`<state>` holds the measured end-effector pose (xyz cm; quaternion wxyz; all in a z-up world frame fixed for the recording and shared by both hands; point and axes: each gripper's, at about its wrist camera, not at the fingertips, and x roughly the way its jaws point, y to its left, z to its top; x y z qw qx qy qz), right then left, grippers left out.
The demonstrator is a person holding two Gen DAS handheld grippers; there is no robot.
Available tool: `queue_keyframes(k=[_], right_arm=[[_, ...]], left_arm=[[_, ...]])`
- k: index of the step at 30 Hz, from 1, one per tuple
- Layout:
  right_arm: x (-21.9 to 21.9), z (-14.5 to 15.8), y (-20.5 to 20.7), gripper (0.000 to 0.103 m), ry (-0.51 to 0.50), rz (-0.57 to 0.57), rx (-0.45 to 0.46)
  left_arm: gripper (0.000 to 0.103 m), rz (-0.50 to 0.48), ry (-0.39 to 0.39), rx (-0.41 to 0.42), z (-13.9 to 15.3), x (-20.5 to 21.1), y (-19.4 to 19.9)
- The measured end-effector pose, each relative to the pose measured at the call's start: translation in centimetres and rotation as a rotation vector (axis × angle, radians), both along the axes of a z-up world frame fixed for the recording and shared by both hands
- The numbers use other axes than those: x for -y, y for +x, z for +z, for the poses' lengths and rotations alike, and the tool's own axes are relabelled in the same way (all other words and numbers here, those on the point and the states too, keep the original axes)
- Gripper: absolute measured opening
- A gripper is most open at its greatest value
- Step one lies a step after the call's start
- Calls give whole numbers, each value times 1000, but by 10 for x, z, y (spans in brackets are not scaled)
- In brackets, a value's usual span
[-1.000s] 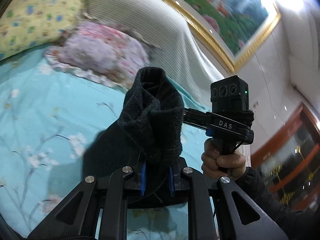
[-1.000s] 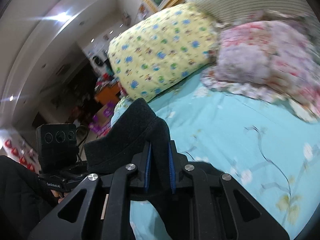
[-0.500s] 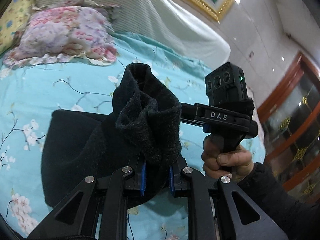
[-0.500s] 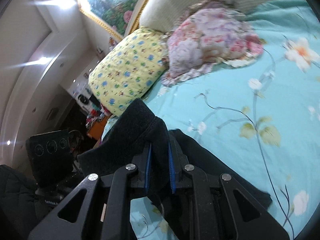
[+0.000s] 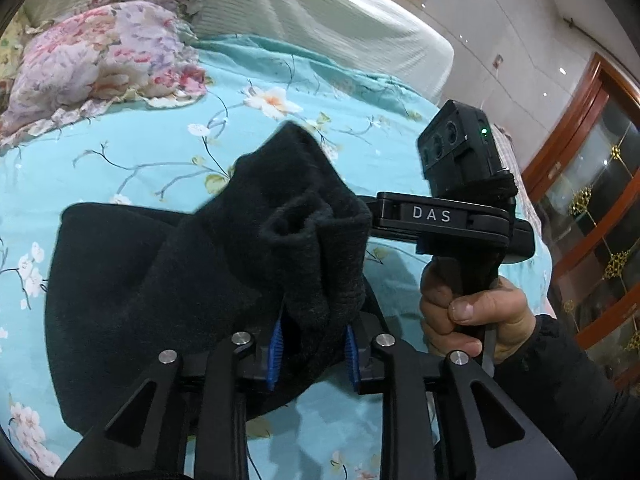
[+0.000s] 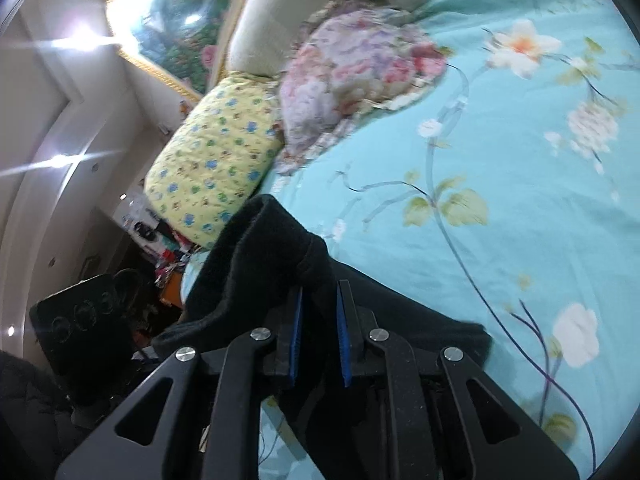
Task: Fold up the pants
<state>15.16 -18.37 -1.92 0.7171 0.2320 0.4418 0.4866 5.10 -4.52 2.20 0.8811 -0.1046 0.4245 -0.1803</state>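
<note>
Black fleece pants [image 5: 168,280] bunch between both our closed grippers [image 5: 312,344] [image 6: 319,334]; thick wads above the jaws could slip, skewing the fold.

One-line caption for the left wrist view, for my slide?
Left gripper clamps a bunched fold of black pants above the teal floral bedsheet, the hand-held right gripper alongside.

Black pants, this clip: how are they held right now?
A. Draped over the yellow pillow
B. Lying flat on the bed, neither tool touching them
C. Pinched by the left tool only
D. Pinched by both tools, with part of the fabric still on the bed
D: the left tool and the right tool each clamp bunched fabric of the black pants, whose lower part lies on the floral sheet.
</note>
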Motion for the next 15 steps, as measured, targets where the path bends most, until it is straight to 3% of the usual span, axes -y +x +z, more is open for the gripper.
queue_keyframes(k=[3,5,6,8,9,10,15], right_arm=[[11,-3,-3,17,-69,-64,-2],[20,-4,-6,17,-87,-102,-10],[26,-4,-8,19,-102,-130,-11],[37,-3,-11,37,-145,-189,-21],[42,-3,-12,57,-162,-217,-32],[46,-2,-13,70,-163,-237,-40],[66,7,-26,73,-137,-315,-40]], left_arm=[[35,-20,-8,-15,-7,4,2],[54,-39,-29,-21,-9,4,5],[57,-49,-40,-27,-11,6,5],[61,-63,-49,-31,-11,10,3],[62,-67,-44,-26,-11,11,2],[64,-71,-38,-21,-10,12,1],[68,-66,-58,-13,-4,8,-5]])
